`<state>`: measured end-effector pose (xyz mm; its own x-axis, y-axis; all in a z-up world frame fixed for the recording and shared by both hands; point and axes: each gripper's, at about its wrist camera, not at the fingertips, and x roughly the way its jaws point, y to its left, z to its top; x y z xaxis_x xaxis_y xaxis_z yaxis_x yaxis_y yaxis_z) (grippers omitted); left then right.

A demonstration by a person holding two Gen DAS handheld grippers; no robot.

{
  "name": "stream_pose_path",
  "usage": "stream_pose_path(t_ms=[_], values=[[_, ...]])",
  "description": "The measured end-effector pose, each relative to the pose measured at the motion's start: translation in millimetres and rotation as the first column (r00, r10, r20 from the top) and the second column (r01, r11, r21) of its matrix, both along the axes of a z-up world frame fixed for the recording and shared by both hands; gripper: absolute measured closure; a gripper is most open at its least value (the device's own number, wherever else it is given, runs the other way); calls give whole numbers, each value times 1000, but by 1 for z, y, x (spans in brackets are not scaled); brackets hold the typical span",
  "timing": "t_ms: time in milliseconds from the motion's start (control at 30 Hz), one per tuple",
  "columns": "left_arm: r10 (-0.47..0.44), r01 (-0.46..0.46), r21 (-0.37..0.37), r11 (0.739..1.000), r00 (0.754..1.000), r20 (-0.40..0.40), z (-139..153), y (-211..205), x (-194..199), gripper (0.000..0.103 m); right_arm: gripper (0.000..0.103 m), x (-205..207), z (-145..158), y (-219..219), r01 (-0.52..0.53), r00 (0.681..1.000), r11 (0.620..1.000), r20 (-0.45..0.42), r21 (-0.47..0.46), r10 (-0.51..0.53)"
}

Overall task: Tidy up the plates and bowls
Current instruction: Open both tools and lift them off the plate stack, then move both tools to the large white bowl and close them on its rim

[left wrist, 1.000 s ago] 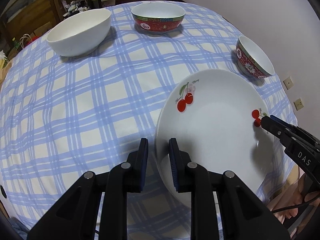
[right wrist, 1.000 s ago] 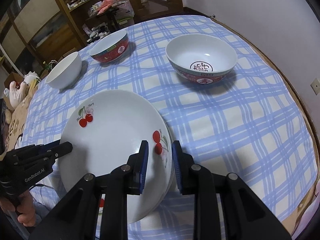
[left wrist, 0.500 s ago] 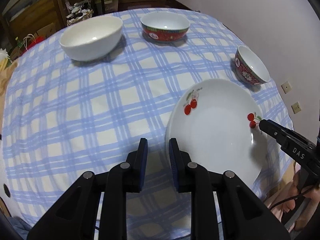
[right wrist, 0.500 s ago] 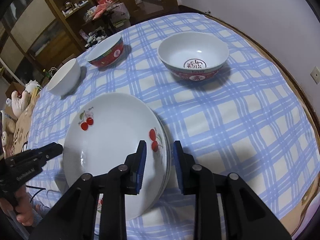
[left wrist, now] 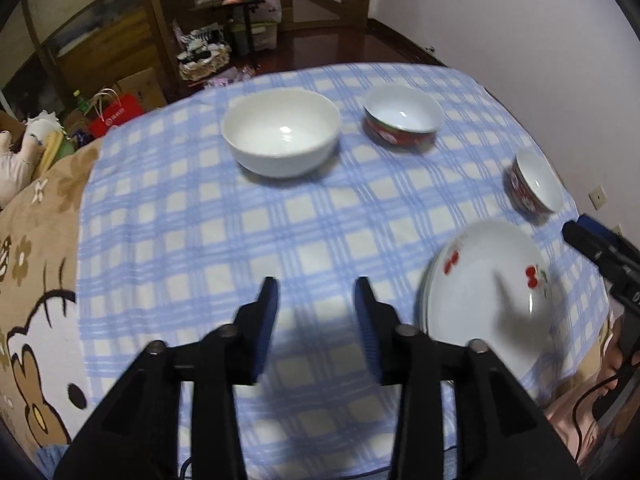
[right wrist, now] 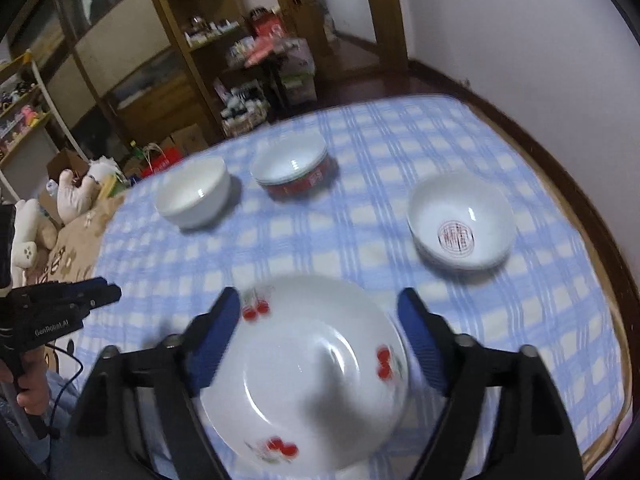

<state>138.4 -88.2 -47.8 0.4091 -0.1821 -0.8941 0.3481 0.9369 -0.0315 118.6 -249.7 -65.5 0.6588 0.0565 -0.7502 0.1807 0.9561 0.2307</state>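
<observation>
While the round table under its blue-and-white checked cloth [left wrist: 304,232] carries everything, the white cherry-printed plates [right wrist: 316,376] sit stacked at its near edge. Beyond stand a plain white bowl [left wrist: 280,132] and two red-patterned bowls [left wrist: 402,118]. Both grippers, left [left wrist: 316,304] and right [right wrist: 320,320], have just been opening and hold nothing.

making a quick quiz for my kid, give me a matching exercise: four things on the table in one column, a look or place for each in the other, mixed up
1. plate
2. big bowl
3. middle bowl
4. bowl nearest the wall

a. red mark in its bottom
b. plain white all over
c. cherry pictures
d. red outside, plain white inside

Pairs: 1-c, 2-b, 3-d, 4-a
</observation>
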Motion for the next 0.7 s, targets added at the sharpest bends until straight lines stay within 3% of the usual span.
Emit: stream_pose_path(t_ms=[133,200,267,433,600,700], values=[[30,-30,6,1000,998,56,16,12,14,39,0,25,22,8,-14,999,1000,48,-2,14],[48,-48,4,999,996,80,23,17,24,19,0,41,31,12,-3,999,1000,45,-14,4],[64,-65,4,998,991,121,30,21,33,12,0,58,39,17,-7,999,1000,51,-17,8],[66,-73,43,996,986,156,39,29,68,11,0,97,53,29,-32,997,999,74,-25,34],[87,-86,-17,996,988,128,42,39,101,11,0,131,54,42,-49,995,999,92,-16,50],[76,-75,-10,997,987,140,41,37,116,11,0,152,47,51,-57,994,998,93,-4,57]])
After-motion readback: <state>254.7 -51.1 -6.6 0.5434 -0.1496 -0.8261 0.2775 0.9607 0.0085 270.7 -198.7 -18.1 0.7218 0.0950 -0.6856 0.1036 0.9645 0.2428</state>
